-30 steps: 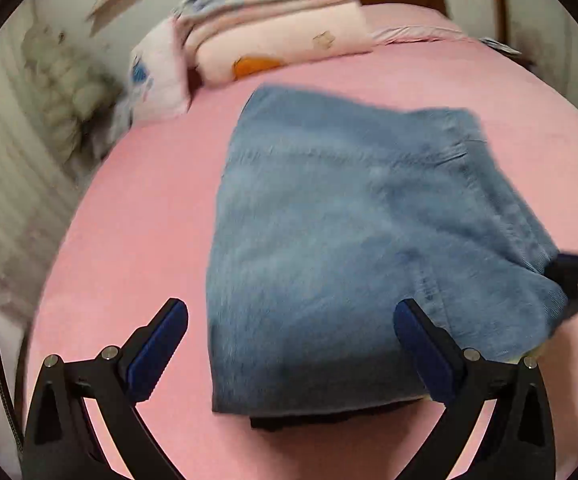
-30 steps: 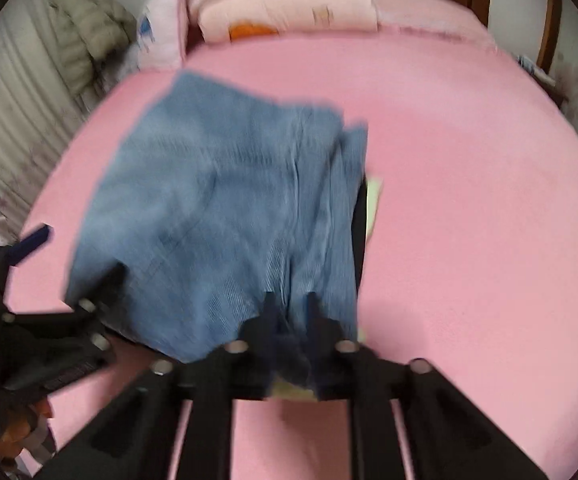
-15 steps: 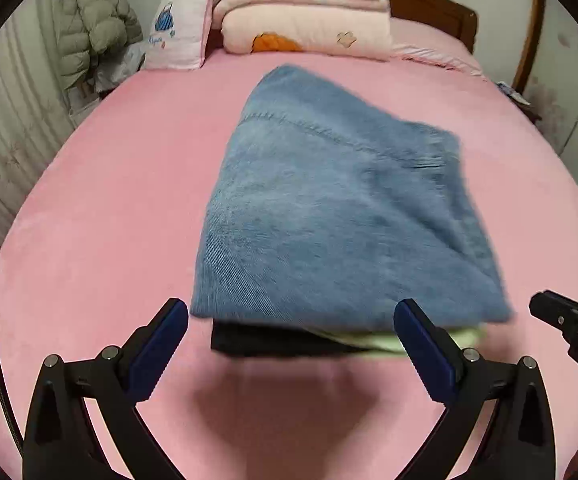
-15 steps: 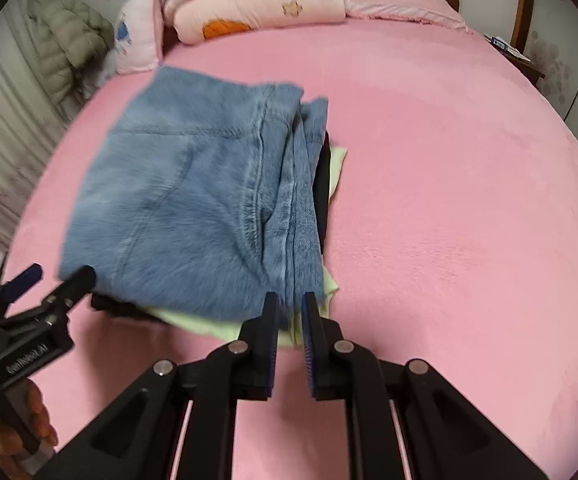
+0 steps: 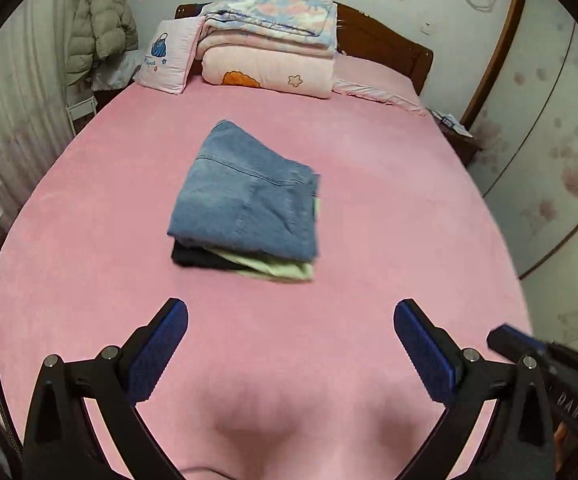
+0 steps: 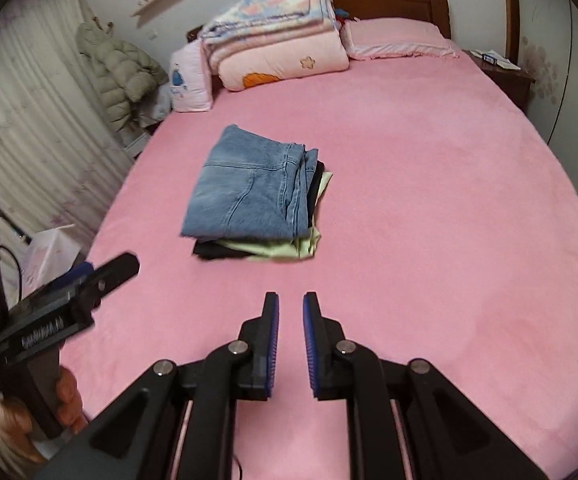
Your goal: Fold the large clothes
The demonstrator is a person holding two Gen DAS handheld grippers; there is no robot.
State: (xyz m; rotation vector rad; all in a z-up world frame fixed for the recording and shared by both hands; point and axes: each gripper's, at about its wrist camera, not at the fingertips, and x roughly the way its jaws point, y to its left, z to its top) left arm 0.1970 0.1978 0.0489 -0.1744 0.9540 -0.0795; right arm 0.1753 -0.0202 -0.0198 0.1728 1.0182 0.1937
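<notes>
Folded blue jeans [image 5: 245, 200] [image 6: 249, 196] lie on top of a small stack in the middle of the pink bed [image 5: 389, 220]. Under them a light green garment [image 5: 281, 270] [image 6: 277, 246] and a black garment [image 5: 197, 260] [image 6: 213, 250] stick out at the near edge. My left gripper [image 5: 291, 332] stands wide open and empty, well back from the stack and above the bed. My right gripper [image 6: 290, 298] is empty too, with only a narrow gap between its pads. Each gripper shows at the edge of the other's view: the left gripper [image 6: 89, 280], the right gripper [image 5: 521, 344].
Folded quilts [image 5: 273, 52] and a pillow [image 5: 169, 60] are piled against the wooden headboard [image 5: 385, 44]. A puffer jacket [image 5: 97, 28] hangs at the far left by the curtain. A nightstand [image 6: 501, 68] stands at the far right. A white bag [image 6: 49, 252] sits left of the bed.
The right gripper let go of the jeans' near edge. Both grippers drew back and rose, so the stack now looks small and far. The left gripper stayed wide open.
</notes>
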